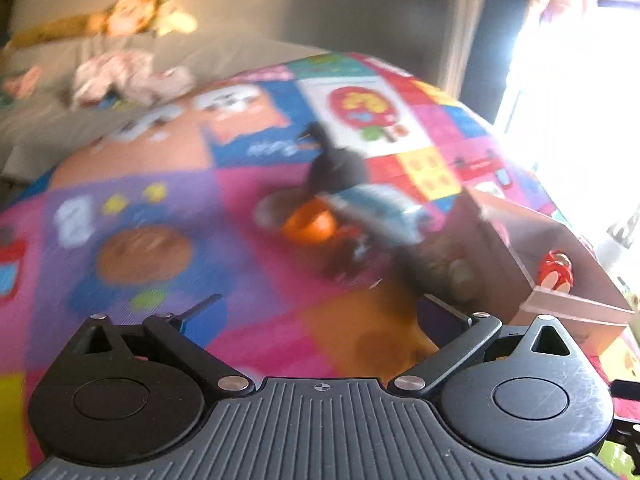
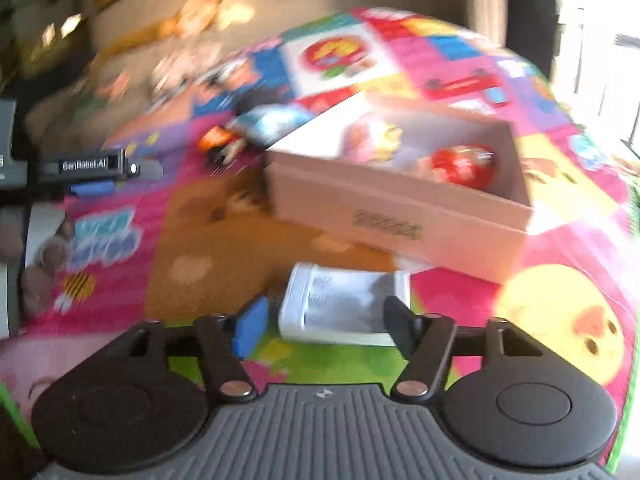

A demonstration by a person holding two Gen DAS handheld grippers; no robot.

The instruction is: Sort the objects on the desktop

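Observation:
In the right wrist view my right gripper (image 2: 326,326) stands open low over the mat. A white ribbed pack (image 2: 340,304) lies between its fingers; the blue left pad (image 2: 250,330) stands clear of it. Beyond it sits an open cardboard box (image 2: 400,216) holding a red ball-like toy (image 2: 464,166) and other small items. In the left wrist view my left gripper (image 1: 316,312) is open wide with nothing in it. Ahead of it lies a blurred heap: an orange thing (image 1: 310,226), a blue-and-white packet (image 1: 380,212) and a black object (image 1: 340,164).
Everything rests on a bright patchwork play mat (image 1: 160,184). The cardboard box (image 1: 560,264) stands right of the heap. My left gripper (image 2: 120,178) shows at the left edge of the right wrist view. A grey couch with plush toys (image 1: 132,16) lies behind.

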